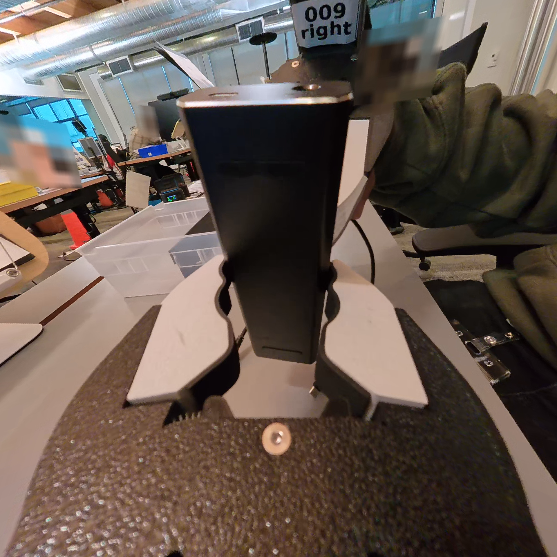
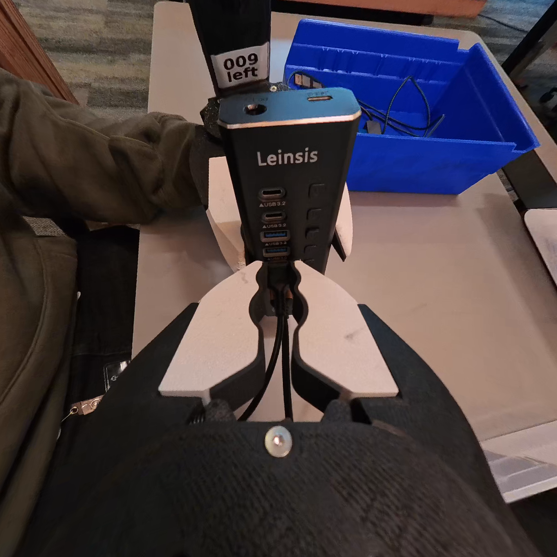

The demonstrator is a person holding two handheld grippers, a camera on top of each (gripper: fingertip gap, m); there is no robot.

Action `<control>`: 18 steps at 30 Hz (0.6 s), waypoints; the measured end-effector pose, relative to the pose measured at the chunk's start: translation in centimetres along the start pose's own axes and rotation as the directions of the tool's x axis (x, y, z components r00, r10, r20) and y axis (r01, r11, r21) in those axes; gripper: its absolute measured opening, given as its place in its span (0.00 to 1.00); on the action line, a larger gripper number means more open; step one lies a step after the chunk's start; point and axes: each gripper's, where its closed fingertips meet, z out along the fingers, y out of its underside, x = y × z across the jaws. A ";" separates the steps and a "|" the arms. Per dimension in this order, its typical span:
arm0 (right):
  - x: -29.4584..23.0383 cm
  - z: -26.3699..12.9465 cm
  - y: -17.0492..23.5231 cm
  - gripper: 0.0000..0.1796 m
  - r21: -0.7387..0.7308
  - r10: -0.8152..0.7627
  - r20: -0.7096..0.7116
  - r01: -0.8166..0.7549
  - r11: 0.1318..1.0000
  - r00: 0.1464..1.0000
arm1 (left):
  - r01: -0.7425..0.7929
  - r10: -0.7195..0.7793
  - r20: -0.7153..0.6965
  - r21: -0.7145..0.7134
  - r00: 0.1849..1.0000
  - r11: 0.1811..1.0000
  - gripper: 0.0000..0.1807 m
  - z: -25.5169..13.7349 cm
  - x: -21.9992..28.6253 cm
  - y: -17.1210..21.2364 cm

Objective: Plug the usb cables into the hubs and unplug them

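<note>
My left gripper [image 1: 275, 271] is shut on a black USB hub [image 1: 265, 196] and holds it upright above the table, plain back toward this camera. In the right wrist view the hub [image 2: 289, 177] shows its port side, with the left gripper's white fingers [image 2: 224, 217] clamping its lower part from behind. My right gripper [image 2: 277, 266] is shut on a black USB plug [image 2: 278, 283] at the port below the two blue ones. The plug's tip is hidden between the fingertips. Its black cable [image 2: 271, 361] runs back between the fingers.
A blue bin [image 2: 422, 162] with several loose cables [image 2: 401, 102] stands at the table's far right. Clear plastic bins [image 1: 138, 253] stand beyond the hub in the left wrist view. An olive sleeve [image 1: 452, 150] and the pale table's edge [image 2: 141, 271] are close by. Less than 4 cm separates the two grippers' tips.
</note>
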 end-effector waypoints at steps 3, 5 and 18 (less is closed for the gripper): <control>-0.1 -0.1 0.1 0.08 -0.017 -0.010 -0.004 0.010 1.000 1.000 | -0.001 0.001 -0.009 0.002 1.000 1.000 0.33 0.1 0.2 0.0; -0.1 -0.2 0.2 0.08 -0.027 -0.021 -0.017 0.021 0.999 1.000 | -0.001 0.001 -0.005 0.000 1.000 1.000 0.33 0.1 0.1 0.0; -0.2 0.1 0.6 0.08 -0.076 -0.019 0.001 0.019 0.997 1.000 | -0.020 0.020 -0.009 -0.009 1.000 1.000 0.33 -0.1 0.2 0.1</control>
